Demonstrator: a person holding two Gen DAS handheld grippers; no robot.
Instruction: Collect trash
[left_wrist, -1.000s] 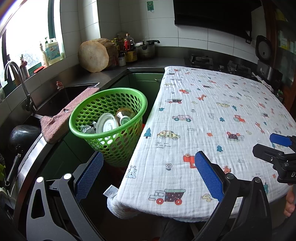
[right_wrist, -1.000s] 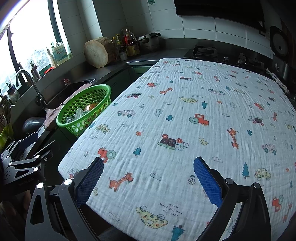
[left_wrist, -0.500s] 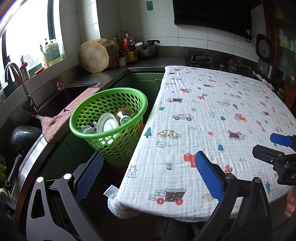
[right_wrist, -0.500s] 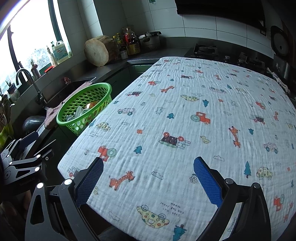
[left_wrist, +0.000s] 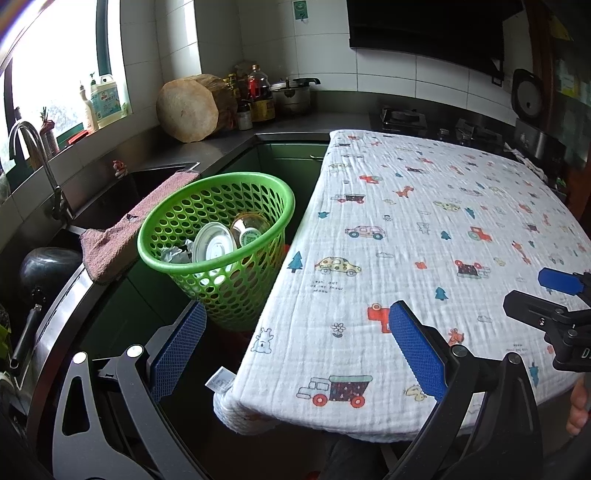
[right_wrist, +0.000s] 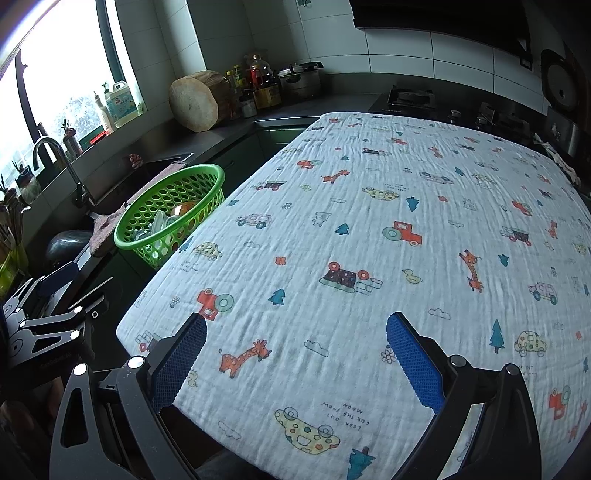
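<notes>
A green perforated basket (left_wrist: 218, 240) stands left of the table between it and the sink counter; it also shows in the right wrist view (right_wrist: 173, 214). It holds trash: a round plastic lid (left_wrist: 214, 249), a clear cup (left_wrist: 251, 230) and crumpled foil (left_wrist: 173, 254). My left gripper (left_wrist: 295, 350) is open and empty, low near the table's left front corner. My right gripper (right_wrist: 295, 358) is open and empty over the table's front edge. No trash shows on the table's patterned white cloth (right_wrist: 369, 240).
A pink towel (left_wrist: 129, 229) hangs over the sink edge beside the basket. A faucet (left_wrist: 33, 166), a wooden block (left_wrist: 188, 110), bottles and a pot (left_wrist: 291, 96) stand on the dark counter. A stove (right_wrist: 410, 98) lies behind the table.
Both grippers have drifted only slightly; the right wrist view has shifted a little to the left. Both stay open and empty.
</notes>
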